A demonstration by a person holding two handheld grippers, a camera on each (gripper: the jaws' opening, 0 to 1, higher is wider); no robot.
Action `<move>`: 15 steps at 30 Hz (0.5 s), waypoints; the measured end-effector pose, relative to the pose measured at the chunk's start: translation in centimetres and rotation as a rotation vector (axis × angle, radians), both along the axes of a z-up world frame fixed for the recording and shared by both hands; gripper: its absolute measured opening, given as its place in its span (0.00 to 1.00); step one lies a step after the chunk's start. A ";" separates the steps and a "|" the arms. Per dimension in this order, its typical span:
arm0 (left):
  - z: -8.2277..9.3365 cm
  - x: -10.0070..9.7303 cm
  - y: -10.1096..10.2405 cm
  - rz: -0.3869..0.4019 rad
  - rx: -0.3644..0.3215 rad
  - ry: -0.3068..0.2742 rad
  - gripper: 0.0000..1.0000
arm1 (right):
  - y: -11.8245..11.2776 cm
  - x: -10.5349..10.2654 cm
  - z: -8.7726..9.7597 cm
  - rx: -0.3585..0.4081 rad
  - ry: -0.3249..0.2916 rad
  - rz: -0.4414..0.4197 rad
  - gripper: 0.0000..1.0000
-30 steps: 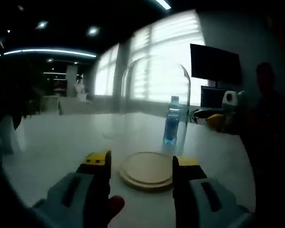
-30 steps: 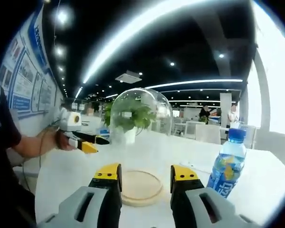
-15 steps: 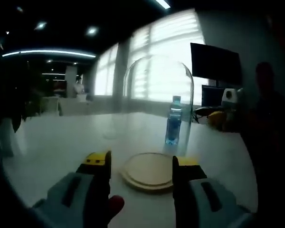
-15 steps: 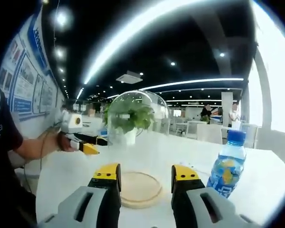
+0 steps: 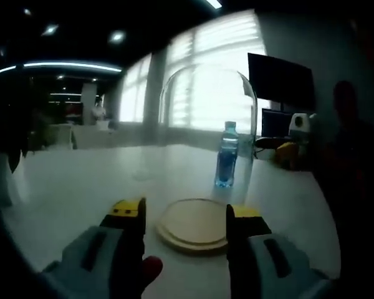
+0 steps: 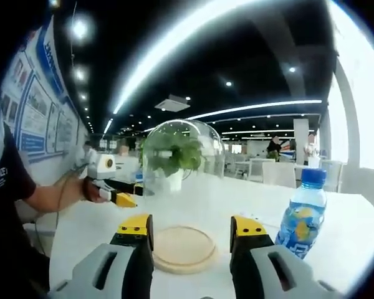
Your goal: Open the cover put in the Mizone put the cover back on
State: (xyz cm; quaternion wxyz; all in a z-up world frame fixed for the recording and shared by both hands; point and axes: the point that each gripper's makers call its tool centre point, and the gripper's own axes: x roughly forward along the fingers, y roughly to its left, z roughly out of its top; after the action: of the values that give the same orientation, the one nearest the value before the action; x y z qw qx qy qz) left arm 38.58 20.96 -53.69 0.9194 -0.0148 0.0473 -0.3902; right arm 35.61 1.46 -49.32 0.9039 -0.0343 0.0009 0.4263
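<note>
White table in an office carries a round wooden base under a clear glass cover, with the Mizone bottle upright just beside it. Left gripper and right gripper both stand wide apart and empty, each framing the base.

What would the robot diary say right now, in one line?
stage: before lifting | glass cover: on wooden base | Mizone bottle: upright on table, outside | left gripper: open | right gripper: open
</note>
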 end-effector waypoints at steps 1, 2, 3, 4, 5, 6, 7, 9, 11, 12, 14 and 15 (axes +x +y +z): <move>0.0 0.1 0.0 0.000 -0.001 -0.001 0.45 | -0.1 0.1 -0.1 0.000 0.002 -0.001 0.43; 0.1 0.2 0.0 -0.001 -0.002 -0.002 0.46 | -0.1 0.3 -0.2 0.002 0.007 0.001 0.43; 0.2 0.2 0.1 -0.001 -0.002 -0.003 0.46 | -0.1 0.4 -0.3 0.005 0.011 0.002 0.43; 0.3 0.3 0.1 0.000 -0.004 -0.007 0.46 | -0.1 0.4 -0.3 0.007 0.013 0.002 0.43; 0.4 0.4 0.1 0.001 -0.005 -0.011 0.46 | -0.2 0.6 -0.3 0.010 0.017 0.002 0.43; 0.4 0.4 0.1 -0.001 -0.005 -0.015 0.46 | -0.2 0.6 -0.4 0.013 0.019 0.002 0.43; 0.5 0.5 0.1 -0.002 -0.005 -0.017 0.46 | -0.2 0.7 -0.4 0.013 0.021 0.002 0.43; 0.4 0.8 0.1 0.002 -0.001 -0.016 0.45 | -0.2 0.9 -0.6 0.014 0.024 0.000 0.43; 0.3 1.1 0.2 0.003 0.003 -0.015 0.45 | -0.2 1.0 -0.8 0.014 0.028 -0.001 0.43; 0.3 1.2 0.2 0.004 0.000 -0.013 0.45 | -0.3 1.1 -0.9 0.013 0.031 -0.002 0.43; 0.5 1.3 0.1 0.000 -0.007 -0.014 0.45 | -0.3 1.2 -1.1 0.009 0.033 -0.004 0.43; 0.5 1.3 0.0 -0.003 -0.011 -0.012 0.45 | -0.4 1.3 -1.2 0.007 0.034 -0.005 0.43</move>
State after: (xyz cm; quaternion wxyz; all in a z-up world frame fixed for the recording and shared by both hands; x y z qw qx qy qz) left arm 39.87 20.95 -53.18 0.9190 -0.0174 0.0394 -0.3919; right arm 36.87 1.08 -50.50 0.9049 -0.0239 0.0146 0.4247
